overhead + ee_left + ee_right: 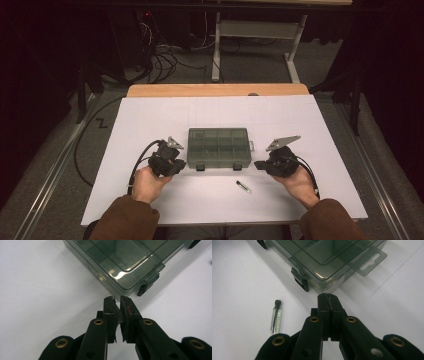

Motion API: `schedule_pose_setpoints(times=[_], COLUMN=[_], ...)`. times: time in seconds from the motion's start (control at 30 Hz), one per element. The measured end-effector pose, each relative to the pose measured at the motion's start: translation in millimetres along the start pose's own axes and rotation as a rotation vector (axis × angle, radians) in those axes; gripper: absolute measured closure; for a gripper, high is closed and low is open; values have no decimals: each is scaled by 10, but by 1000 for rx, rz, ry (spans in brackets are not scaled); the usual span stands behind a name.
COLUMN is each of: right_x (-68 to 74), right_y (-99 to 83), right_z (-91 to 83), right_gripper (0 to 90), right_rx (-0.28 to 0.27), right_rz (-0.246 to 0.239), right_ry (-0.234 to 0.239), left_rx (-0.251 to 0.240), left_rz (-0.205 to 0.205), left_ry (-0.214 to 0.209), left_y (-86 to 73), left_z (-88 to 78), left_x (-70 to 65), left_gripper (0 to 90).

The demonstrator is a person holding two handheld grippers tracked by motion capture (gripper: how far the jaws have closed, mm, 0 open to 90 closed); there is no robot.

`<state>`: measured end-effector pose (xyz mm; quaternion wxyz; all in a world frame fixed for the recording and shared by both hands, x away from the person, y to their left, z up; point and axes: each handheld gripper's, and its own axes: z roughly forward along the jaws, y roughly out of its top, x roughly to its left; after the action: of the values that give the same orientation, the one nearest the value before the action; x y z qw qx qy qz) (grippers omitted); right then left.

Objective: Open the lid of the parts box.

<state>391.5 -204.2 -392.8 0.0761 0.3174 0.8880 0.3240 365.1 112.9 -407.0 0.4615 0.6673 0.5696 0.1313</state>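
You hold a tool in each hand, and a see-through box (219,148) sits flat on the white table (150,115) between them; its lid is down and you can see the little rooms inside it through the lid.

Your left gripper (179,165) is just beside the left near corner of the box; in the left gripper view (117,300) the jaws are squeezed almost together with only a thin slit at the tips, and nothing is caught between them; the tips point at the corner of the box (120,262) and sit very near it, but you can't tell if they touch; a dark latch (147,286) sticks out of the box front just to the right of the tips.

Your right gripper (259,164) is just beside the right near corner of the box; in the right gripper view (327,296) the jaws are clenched tight with no gap, and they hold nothing; the tips are right by the rounded corner of the box (324,262); a dark latch (300,281) is a bit to the left, and a clear hang tab (369,261) sticks out of the box side to the right.

A small glass tube (276,317) with a black cap lies flat on the table, apart from the box and near your right gripper; in the high view the tube (243,186) lies in front of the box, closer to you.
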Motion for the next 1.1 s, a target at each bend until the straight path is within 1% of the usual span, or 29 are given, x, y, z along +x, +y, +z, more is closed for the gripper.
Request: schedule_pose_setpoints(times=[0.13, 0.23, 0.37, 0.67, 0.83, 1.1], right_x=[5, 7, 6, -1, 2, 4], right_y=[9, 29, 47, 66, 77, 90], right_z=[8, 21, 43, 67, 85, 91], right_gripper=[900, 900, 900, 900, 900, 900], right_rx=[8, 21, 24, 35, 41, 35], right_rz=[2, -3, -10, -3, 0, -3], right_ry=[2, 5, 5, 4, 5, 6], left_rx=[5, 17, 21, 28, 26, 20], left_rz=[3, 12, 17, 23, 20, 26], left_ry=[3, 5, 6, 10, 8, 2], left_y=[-9, -17, -21, -28, -25, -15], left_z=[14, 26, 40, 61, 59, 47], left_x=[-5, -8, -17, -29, -33, -42], left_gripper=[836, 839, 840, 845, 847, 847])
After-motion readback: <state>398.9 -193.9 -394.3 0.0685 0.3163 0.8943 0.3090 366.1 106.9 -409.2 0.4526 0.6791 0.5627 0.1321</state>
